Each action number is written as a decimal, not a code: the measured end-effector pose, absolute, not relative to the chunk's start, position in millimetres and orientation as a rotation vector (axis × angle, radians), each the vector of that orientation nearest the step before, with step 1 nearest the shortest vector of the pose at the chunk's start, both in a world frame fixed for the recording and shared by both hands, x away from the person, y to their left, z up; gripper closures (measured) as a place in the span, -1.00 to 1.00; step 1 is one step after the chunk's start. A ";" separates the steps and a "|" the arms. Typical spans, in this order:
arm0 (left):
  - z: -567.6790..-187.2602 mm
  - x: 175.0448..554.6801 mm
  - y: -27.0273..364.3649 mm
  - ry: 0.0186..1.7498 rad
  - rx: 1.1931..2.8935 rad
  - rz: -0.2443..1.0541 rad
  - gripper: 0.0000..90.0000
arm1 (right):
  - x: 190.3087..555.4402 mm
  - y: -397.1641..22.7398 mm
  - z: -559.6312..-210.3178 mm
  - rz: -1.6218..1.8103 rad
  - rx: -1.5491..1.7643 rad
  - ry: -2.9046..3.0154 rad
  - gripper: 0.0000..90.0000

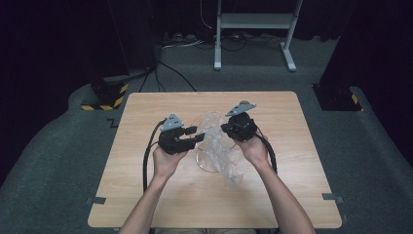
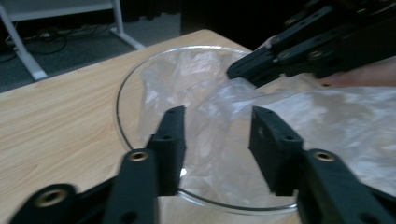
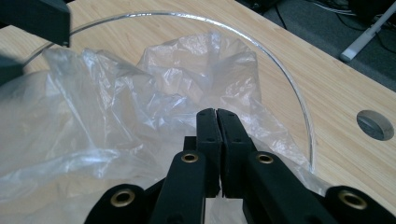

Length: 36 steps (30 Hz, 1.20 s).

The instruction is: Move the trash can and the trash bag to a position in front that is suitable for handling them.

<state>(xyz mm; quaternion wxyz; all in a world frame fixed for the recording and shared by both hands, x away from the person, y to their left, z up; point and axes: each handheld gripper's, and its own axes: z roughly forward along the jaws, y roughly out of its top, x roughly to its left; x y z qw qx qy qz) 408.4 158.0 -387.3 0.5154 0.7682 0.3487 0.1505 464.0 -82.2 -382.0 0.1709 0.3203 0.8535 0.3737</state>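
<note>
So: table (image 1: 146,195) carries a glass bowl (image 2: 122,88), rigid, breakable, slick; inside it a clear bag (image 3: 116,102), weightless, floppy, crinkly, best pinched at an edge. Right gripper (image 3: 216,113) fingers clenched, likely pinching film. Left gripper (image 2: 215,122) fingers released, bag between them.
</note>
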 end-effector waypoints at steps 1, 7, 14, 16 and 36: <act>-386.4 407.0 158.2 0.831 1.847 0.354 0.08 | 464.3 -81.6 -381.8 1.064 0.915 2.421 0.98; -382.8 401.6 151.2 0.786 1.860 0.309 -0.09 | 465.4 -80.5 -380.4 1.095 0.922 2.386 0.99; -385.2 404.5 132.8 0.780 1.920 0.277 0.16 | 469.6 -73.7 -378.3 1.144 0.944 2.337 1.00; -386.4 407.0 130.6 0.790 1.945 0.259 0.40 | 471.2 -71.9 -377.4 1.167 0.960 2.322 1.00; -388.8 418.2 166.9 0.893 1.898 0.343 0.99 | 447.2 -97.8 -358.8 1.256 0.903 2.235 0.21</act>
